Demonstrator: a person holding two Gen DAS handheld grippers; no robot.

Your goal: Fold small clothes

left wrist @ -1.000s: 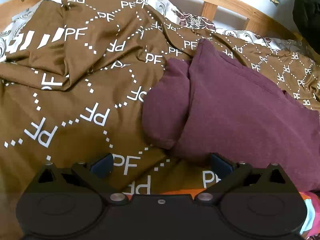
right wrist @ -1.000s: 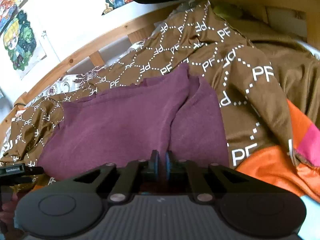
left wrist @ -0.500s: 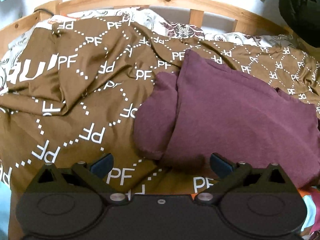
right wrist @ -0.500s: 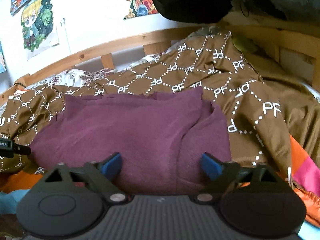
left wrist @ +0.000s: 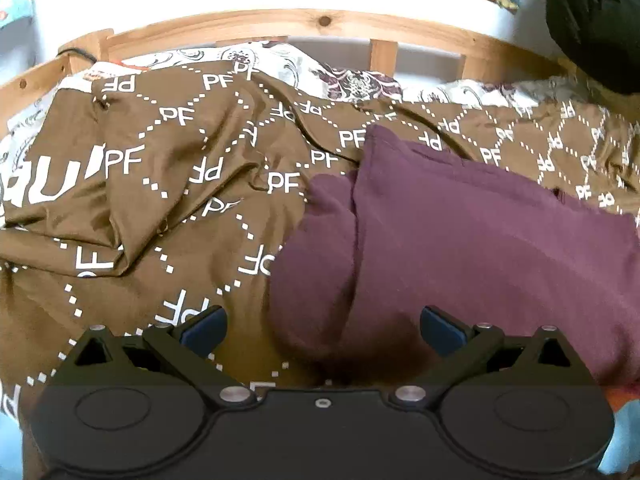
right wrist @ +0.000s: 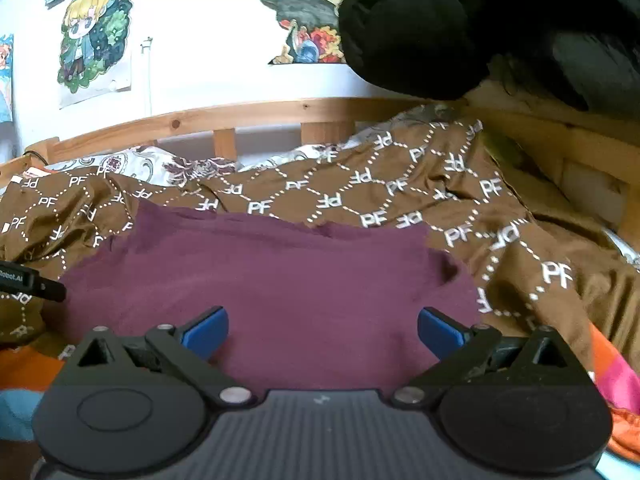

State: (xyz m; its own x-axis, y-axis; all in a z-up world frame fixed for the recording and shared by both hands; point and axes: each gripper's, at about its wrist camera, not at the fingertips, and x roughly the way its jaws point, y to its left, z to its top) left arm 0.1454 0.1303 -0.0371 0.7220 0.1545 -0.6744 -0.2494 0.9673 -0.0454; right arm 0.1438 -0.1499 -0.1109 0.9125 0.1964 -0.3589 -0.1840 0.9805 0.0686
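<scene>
A maroon garment (left wrist: 460, 248) lies spread on the bed, its left side folded over into a narrow flap (left wrist: 316, 264). My left gripper (left wrist: 322, 326) stands open just above the garment's near left corner; the cloth below is not pinched. In the right wrist view the same maroon garment (right wrist: 280, 276) fills the middle. My right gripper (right wrist: 322, 328) hovers over its near edge with jaws opening wide, and its blue pads (right wrist: 206, 330) touch no cloth. The black tip of the left gripper (right wrist: 28, 280) shows at the left edge.
A brown duvet (left wrist: 160, 220) printed with white PF letters covers the bed, rumpled at the left. A wooden bed rail (left wrist: 280, 24) runs along the back by the wall. A black bulky item (right wrist: 480, 20) hangs at the upper right. Orange and pink cloth (right wrist: 616, 380) lies at the near right.
The right gripper, shut on the maroon cloth a second ago, has let it go, opened wide and rolled level. The garment now lies flatter. The left gripper stays open with little movement.
</scene>
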